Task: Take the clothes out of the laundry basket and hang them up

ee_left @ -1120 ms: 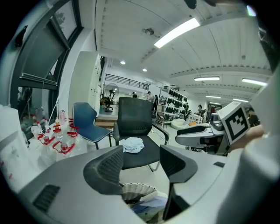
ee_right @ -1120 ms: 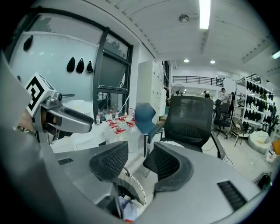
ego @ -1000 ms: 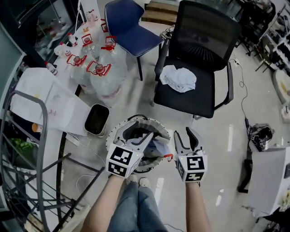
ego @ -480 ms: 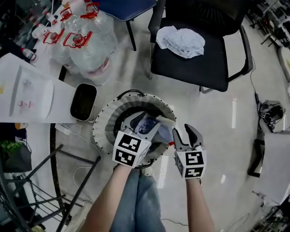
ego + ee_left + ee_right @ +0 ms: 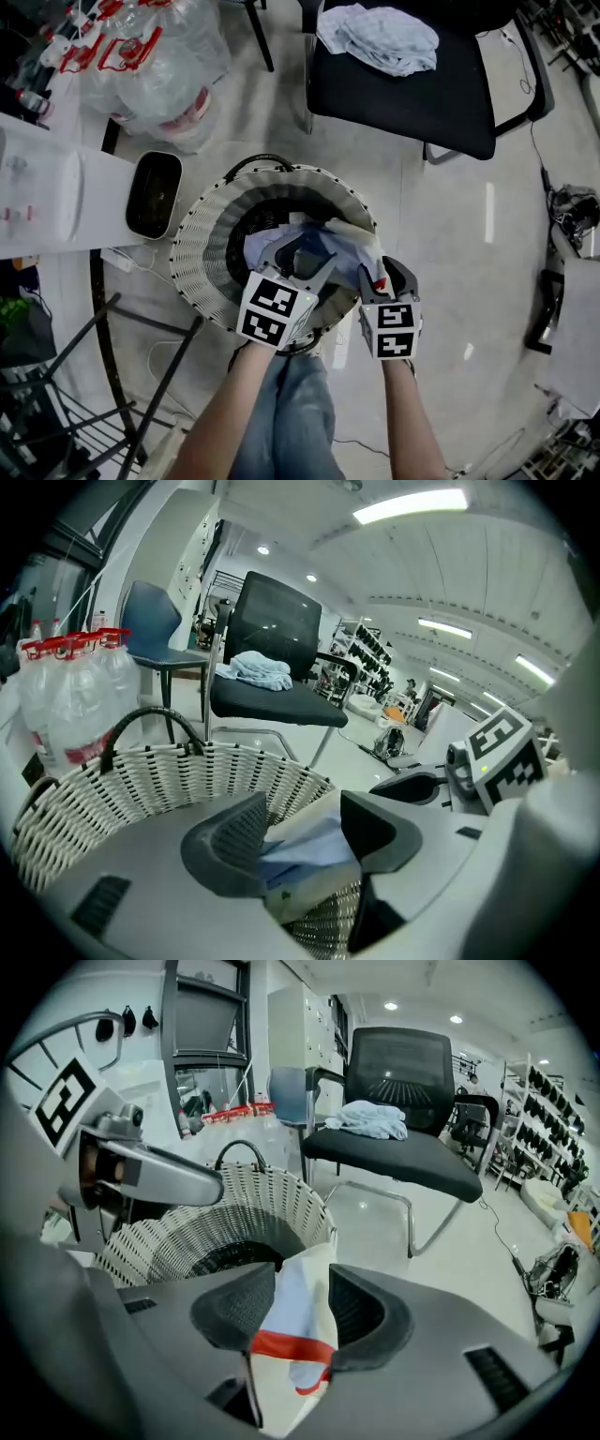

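The round white woven laundry basket (image 5: pixel 202 253) stands on the floor below me with clothes (image 5: pixel 272 246) inside. My left gripper (image 5: pixel 302 261) reaches down into it with its jaws wide apart. A fold of light blue cloth (image 5: pixel 314 841) lies between them, not squeezed. At the basket's right rim, my right gripper (image 5: pixel 382 274) is shut on a white garment (image 5: pixel 354 239) with a red strip (image 5: pixel 286 1346). That garment rises in a peak between the pads (image 5: pixel 302 1307). The basket (image 5: pixel 244 1208) shows behind it.
A black office chair (image 5: pixel 441 103) with a pale bundle of cloth (image 5: pixel 380 37) on its seat stands beyond the basket. Packs of large water bottles (image 5: pixel 150 66) and a small black bin (image 5: pixel 155 192) are at the left. Metal rack legs (image 5: pixel 141 375) cross the lower left.
Both grippers have gone from above the basket's near rim down into it. The right jaws, open before, have closed on the white garment. The left jaws stay spread.
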The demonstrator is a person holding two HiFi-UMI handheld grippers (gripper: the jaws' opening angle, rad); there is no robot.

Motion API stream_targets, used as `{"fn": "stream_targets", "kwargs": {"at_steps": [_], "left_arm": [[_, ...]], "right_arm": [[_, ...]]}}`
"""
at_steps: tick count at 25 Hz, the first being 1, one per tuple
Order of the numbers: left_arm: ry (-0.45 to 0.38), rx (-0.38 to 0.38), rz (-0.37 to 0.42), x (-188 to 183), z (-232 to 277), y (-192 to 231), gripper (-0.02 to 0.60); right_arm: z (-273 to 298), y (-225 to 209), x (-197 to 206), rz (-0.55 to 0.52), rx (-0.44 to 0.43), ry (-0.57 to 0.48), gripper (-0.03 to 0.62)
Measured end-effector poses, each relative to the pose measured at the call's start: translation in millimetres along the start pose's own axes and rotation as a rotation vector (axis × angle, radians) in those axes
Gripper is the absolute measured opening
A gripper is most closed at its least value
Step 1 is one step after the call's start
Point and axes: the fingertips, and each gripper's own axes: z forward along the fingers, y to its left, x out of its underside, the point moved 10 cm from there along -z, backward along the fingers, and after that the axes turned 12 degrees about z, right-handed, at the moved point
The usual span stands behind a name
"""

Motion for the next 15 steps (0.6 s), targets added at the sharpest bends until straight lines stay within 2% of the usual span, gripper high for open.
{"fn": "stream_targets", "kwargs": {"at_steps": [4,8,11,15], "left_arm": [[0.01,0.001,-0.003,7,3,1,0.258],[0.01,-0.008,-0.014,8,0,3,0.258],[0.008,-0.015,-0.013,7,-6,3,0.256],[0.006,-0.021,-0.021,2,-18,1,0.256]], "right_arm": [[11,-3,8,-0.007,0.032,0.041,0.169],[12,-1,7,-0.033,0.062,0.034,0.098],[5,1,3,-0.033,0.057,0.012,0.044],[-9,9,-4,-0.019,0.022,-0.013,0.031]]}}
